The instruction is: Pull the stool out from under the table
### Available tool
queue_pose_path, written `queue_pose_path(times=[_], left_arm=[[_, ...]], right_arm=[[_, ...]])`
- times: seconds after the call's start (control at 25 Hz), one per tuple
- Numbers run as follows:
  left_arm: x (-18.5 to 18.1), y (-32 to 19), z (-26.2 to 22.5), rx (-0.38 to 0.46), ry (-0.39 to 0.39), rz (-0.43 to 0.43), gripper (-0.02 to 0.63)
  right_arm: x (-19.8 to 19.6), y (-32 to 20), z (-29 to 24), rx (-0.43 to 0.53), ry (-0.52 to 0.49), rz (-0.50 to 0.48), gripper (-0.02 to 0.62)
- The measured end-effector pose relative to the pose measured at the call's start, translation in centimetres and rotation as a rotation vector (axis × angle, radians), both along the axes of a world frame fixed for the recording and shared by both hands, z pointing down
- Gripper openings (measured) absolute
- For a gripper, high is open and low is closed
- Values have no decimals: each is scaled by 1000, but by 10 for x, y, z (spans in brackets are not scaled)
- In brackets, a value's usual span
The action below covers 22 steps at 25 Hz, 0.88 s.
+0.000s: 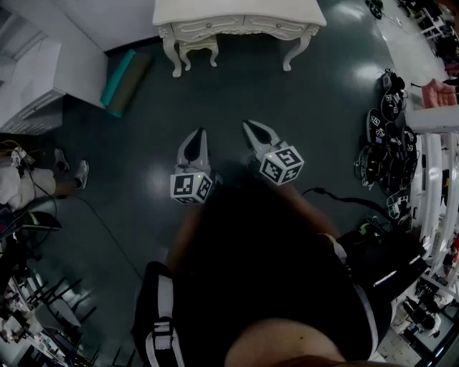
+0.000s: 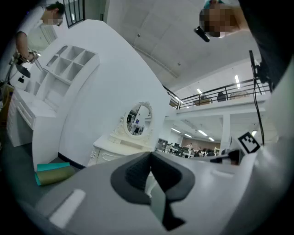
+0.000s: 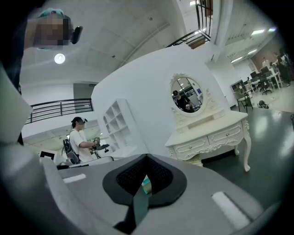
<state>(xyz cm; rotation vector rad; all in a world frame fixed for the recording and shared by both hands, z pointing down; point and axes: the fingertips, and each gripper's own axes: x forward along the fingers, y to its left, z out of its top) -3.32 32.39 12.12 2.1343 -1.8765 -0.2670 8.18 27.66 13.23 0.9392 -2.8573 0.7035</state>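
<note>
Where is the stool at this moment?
In the head view, the stool stands tucked under the white table at the top, beside the table's left-hand legs.

Stool (image 1: 197,49) under worktop (image 1: 239,13), at left end. Rolled mats (image 1: 125,80) on floor (image 1: 237,100), left of worktop. Left tool (image 1: 201,133), right tool (image 1: 247,125) side by side, well before worktop.

Stool (image 1: 198,46): cream-white, carved curved legs; upright, tucked under the desk's left half. Desk (image 1: 237,11): cream-white, ornate, front drawers, curved legs; standing upright.
</note>
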Motion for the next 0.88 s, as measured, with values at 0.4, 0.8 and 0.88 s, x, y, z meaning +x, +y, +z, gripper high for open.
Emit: queue_pose_path(times=[0.4, 0.8, 0.88], left_arm=[[-30, 12, 12, -14, 11, 10, 6], [-42, -16, 27, -46, 14, -17, 6], [-44, -31, 31, -56, 17, -27, 6]], right_arm=[[-24, 11, 6, 11, 10, 25, -3], [-22, -30, 16, 11, 34, 59, -2], [-21, -48, 20, 22, 60, 60, -2]])
